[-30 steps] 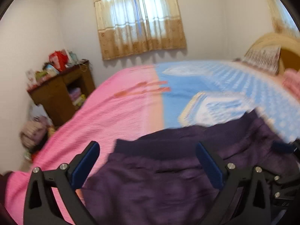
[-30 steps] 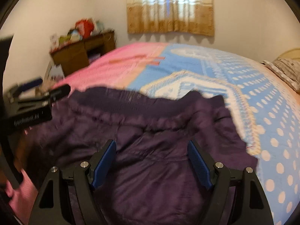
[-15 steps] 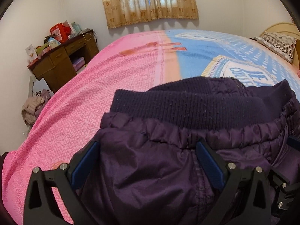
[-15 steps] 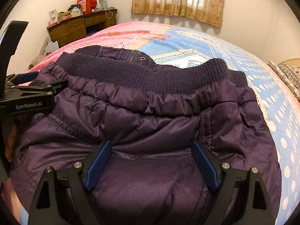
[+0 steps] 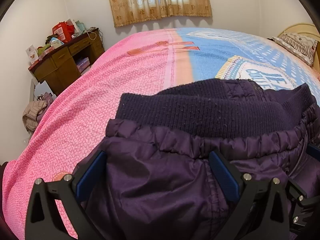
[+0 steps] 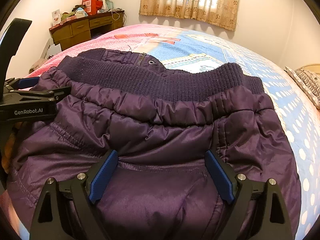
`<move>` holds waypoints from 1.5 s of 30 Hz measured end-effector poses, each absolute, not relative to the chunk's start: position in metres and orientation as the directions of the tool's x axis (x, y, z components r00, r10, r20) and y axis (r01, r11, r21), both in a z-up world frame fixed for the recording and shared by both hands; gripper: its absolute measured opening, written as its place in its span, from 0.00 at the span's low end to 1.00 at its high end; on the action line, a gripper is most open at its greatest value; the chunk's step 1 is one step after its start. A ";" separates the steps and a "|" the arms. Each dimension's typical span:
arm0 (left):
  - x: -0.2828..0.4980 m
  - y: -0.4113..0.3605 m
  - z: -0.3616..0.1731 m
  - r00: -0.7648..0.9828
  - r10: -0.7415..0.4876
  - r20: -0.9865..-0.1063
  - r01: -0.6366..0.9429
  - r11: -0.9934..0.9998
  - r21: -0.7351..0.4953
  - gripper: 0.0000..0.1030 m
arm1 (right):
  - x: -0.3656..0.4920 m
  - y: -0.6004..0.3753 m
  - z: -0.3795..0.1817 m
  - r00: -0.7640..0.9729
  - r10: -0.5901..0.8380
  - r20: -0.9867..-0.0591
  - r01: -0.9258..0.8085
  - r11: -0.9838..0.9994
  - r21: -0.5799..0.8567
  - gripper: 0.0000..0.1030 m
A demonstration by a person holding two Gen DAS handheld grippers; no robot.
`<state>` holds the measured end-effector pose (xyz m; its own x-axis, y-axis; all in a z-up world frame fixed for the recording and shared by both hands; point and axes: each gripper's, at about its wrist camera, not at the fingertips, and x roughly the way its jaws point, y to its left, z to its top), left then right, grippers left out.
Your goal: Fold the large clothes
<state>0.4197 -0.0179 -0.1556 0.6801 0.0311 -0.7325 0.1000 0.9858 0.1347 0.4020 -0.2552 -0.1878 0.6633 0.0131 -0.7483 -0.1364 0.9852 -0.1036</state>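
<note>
Your purple padded jacket (image 6: 160,124) lies folded on the bed's pink and blue blanket (image 5: 112,92), near its front edge, its ribbed knit hem (image 6: 160,84) toward the window and a zipper end and snap showing just beyond that hem. Your left gripper (image 5: 158,178) stands with its blue pads wide apart over the jacket's left part; shiny fabric fills the space between the pads, but you cannot tell whether they press on it. Your right gripper (image 6: 162,178) is likewise spread wide over the jacket's middle, a stitched seam running across between its pads, which do not pinch the cloth. From the right wrist view your left gripper sits at the jacket's left edge. A wooden desk (image 5: 62,64) against the far wall carries a clutter of boxes and bags (image 5: 60,34); its open shelf holds some stacked items too small to name. A patterned pillow (image 5: 298,46) rests at the headboard.
</note>
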 end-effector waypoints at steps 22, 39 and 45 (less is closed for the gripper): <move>0.388 0.160 -0.186 0.539 -0.593 -0.599 0.018 0.718 -0.695 1.00 | 0.386 -0.254 -0.186 0.713 0.034 -0.700 -0.134 0.987 -0.088 0.86; 0.386 0.104 -0.154 0.463 -0.676 -0.573 0.296 0.728 -0.619 0.24 | 0.383 -0.255 -0.184 0.722 0.046 -0.691 -0.138 0.987 -0.079 0.86; 0.387 0.090 -0.123 0.495 -0.666 -0.558 0.367 0.742 -0.560 0.21 | 0.379 -0.258 -0.181 0.728 0.054 -0.683 -0.139 0.988 -0.070 0.86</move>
<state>0.3874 0.0899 -0.1230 0.4954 -0.6659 -0.5578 0.3671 0.7425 -0.5603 0.3789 -0.2580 -0.1814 0.7284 0.0543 -0.6830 -0.1390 0.9878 -0.0698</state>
